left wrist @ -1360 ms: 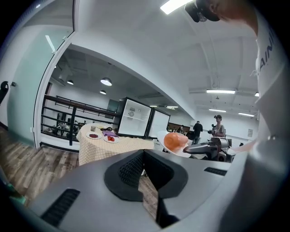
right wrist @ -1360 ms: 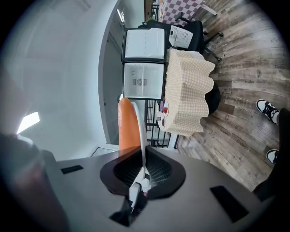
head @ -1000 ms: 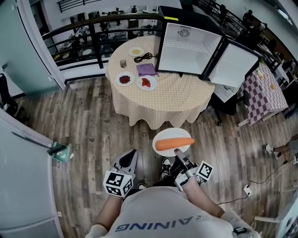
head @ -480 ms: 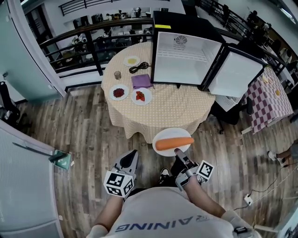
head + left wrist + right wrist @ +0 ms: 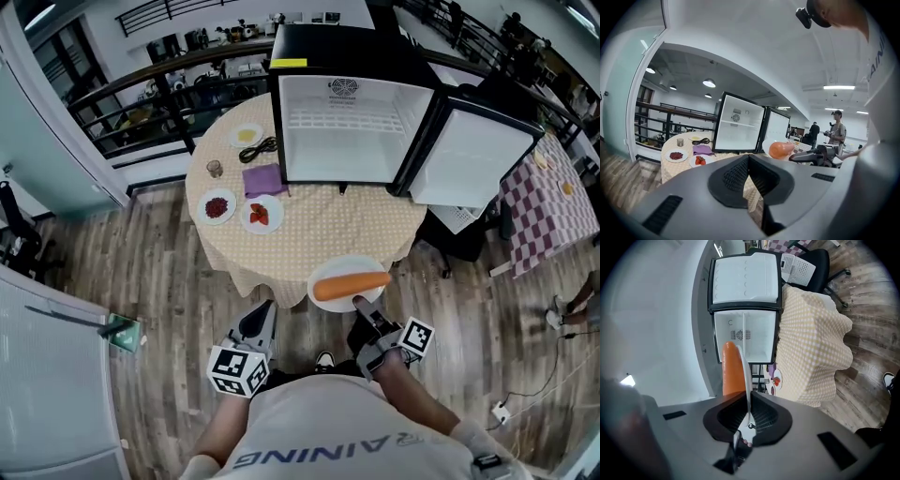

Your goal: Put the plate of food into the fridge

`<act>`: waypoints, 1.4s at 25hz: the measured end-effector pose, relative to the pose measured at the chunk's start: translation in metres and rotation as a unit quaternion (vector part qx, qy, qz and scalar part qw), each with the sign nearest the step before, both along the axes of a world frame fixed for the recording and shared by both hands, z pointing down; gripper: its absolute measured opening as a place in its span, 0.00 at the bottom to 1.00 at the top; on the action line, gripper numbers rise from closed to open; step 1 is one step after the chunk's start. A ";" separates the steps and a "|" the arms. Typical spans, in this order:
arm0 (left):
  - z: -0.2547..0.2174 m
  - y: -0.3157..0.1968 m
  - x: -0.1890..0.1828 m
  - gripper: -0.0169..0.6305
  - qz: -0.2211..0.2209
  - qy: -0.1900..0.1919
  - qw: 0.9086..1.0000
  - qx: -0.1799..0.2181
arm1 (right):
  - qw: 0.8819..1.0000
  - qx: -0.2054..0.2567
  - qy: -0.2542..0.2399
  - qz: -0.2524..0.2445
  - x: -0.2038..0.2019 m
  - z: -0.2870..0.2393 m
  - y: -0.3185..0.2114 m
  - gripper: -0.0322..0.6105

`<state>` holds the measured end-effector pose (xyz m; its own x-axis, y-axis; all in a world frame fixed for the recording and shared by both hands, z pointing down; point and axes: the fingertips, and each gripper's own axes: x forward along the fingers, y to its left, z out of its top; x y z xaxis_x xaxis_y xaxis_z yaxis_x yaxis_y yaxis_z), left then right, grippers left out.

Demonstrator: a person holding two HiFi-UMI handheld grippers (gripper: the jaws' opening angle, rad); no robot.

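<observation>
A white plate (image 5: 334,272) with a long orange carrot (image 5: 351,286) on it hangs just over the near edge of the round table (image 5: 347,220). My right gripper (image 5: 361,306) is shut on the plate's near rim. In the right gripper view the plate (image 5: 747,376) shows edge-on between the gripper's (image 5: 749,404) jaws, with the carrot (image 5: 732,369) to its left. The black fridge (image 5: 345,117) stands on the table, its white inside bare, its door (image 5: 473,155) swung out to the right. My left gripper (image 5: 259,324) is low on the left, shut and empty (image 5: 747,161).
On the table's left part lie two plates of red food (image 5: 217,206) (image 5: 262,215), a purple cloth (image 5: 263,178), a glass (image 5: 215,169), a plate with yellow food (image 5: 247,136) and a black cable. A railing runs behind the table. Two people (image 5: 836,131) stand far off.
The table and fridge have come nearer and shifted left in the head view. The plate now overlaps the table's near edge. Both grippers keep their state.
</observation>
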<state>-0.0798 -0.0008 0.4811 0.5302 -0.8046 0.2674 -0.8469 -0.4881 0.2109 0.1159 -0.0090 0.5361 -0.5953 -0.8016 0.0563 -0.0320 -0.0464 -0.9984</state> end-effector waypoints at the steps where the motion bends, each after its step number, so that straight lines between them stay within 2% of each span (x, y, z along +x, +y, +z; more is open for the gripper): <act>1: 0.001 -0.006 0.005 0.04 -0.001 0.000 1.000 -0.001 | 1.000 -0.001 -0.002 0.001 0.006 0.001 -0.006 0.11; 9: 0.015 -0.047 0.026 0.04 0.012 -0.004 1.000 -0.019 | 1.000 -0.009 -0.015 0.014 0.023 0.010 -0.047 0.11; 15: 0.021 -0.095 0.019 0.04 0.029 0.004 0.999 -0.025 | 0.999 -0.011 -0.013 0.035 0.017 0.012 -0.087 0.11; 23: 0.014 -0.175 0.006 0.04 0.080 0.011 0.997 -0.012 | 0.996 -0.011 -0.013 0.086 0.001 0.008 -0.148 0.11; 30: 0.019 -0.198 -0.008 0.04 0.121 0.025 0.992 -0.029 | 0.993 -0.020 -0.006 0.117 -0.022 0.005 -0.179 0.11; 35: 0.025 -0.208 -0.020 0.04 0.136 0.016 0.990 -0.035 | 0.990 -0.020 -0.014 0.139 -0.025 0.005 -0.196 0.11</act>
